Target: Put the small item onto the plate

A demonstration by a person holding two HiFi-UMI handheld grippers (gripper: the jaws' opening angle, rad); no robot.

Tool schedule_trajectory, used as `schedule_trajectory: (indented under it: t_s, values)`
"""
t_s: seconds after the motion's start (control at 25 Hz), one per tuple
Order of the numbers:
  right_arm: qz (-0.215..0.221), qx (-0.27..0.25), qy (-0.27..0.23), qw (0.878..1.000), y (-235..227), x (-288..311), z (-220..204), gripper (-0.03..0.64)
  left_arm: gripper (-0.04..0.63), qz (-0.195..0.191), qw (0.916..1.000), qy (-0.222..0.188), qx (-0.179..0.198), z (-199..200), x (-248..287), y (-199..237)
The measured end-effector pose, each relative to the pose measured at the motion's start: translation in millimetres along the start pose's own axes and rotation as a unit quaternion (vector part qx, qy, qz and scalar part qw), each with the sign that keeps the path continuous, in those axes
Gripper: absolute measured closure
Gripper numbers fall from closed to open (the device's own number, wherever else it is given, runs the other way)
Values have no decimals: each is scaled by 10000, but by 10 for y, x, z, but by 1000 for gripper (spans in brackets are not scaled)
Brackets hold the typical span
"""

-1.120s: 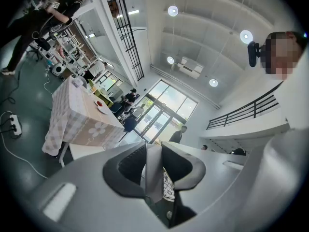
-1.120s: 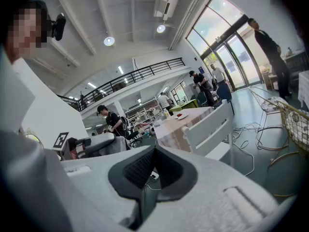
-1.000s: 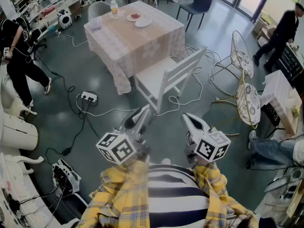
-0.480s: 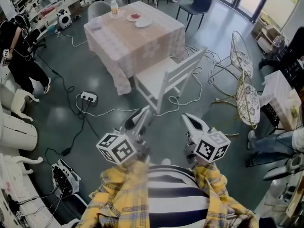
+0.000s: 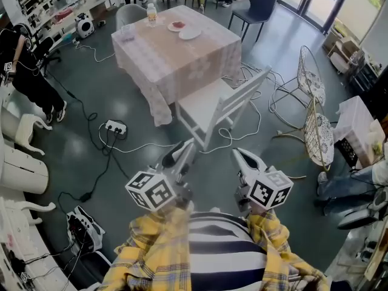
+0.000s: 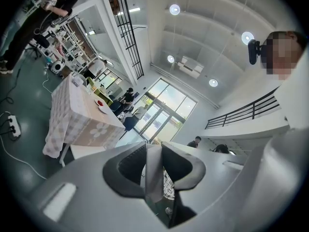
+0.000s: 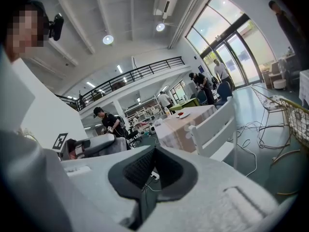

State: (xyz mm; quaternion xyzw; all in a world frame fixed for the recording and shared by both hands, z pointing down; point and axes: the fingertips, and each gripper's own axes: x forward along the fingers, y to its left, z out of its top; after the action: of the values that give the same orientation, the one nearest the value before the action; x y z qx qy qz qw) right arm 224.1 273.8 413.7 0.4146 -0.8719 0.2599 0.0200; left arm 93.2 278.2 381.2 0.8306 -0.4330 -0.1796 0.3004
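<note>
Over the dark floor (image 5: 79, 162), the left gripper (image 5: 180, 150) and the right gripper (image 5: 244, 157) are held side by side, well short of a white chair (image 5: 221, 105) and the cloth-covered table (image 5: 176, 59) beyond it, which bears a bottle (image 5: 151, 14) and two plates (image 5: 190, 34), one holding a small red item (image 5: 177, 24).

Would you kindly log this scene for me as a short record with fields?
left hand-held gripper: jaws slightly apart, empty
right hand-held gripper: jaws together, empty
table: cloth-covered, well ahead of both grippers
on table: white plate; second plate with a red item; bottle
white chair: between grippers and table
task: not yet begun
</note>
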Motion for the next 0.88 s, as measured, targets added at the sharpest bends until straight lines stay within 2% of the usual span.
schedule_trajectory:
  t_s: [0.48, 0.76, 0.88]
  values:
    - [-288, 78, -6, 9996, 90, 428, -137, 620, 503, -195, 9991, 368, -61, 57, -48, 383]
    - [-239, -135, 116, 9996, 115, 711, -48, 620, 503, -178, 9990, 360, -175, 123, 64, 582]
    - [-368, -323, 112, 9987, 7, 817, 73, 620, 503, -161, 9990, 378, -189, 169, 209, 668]
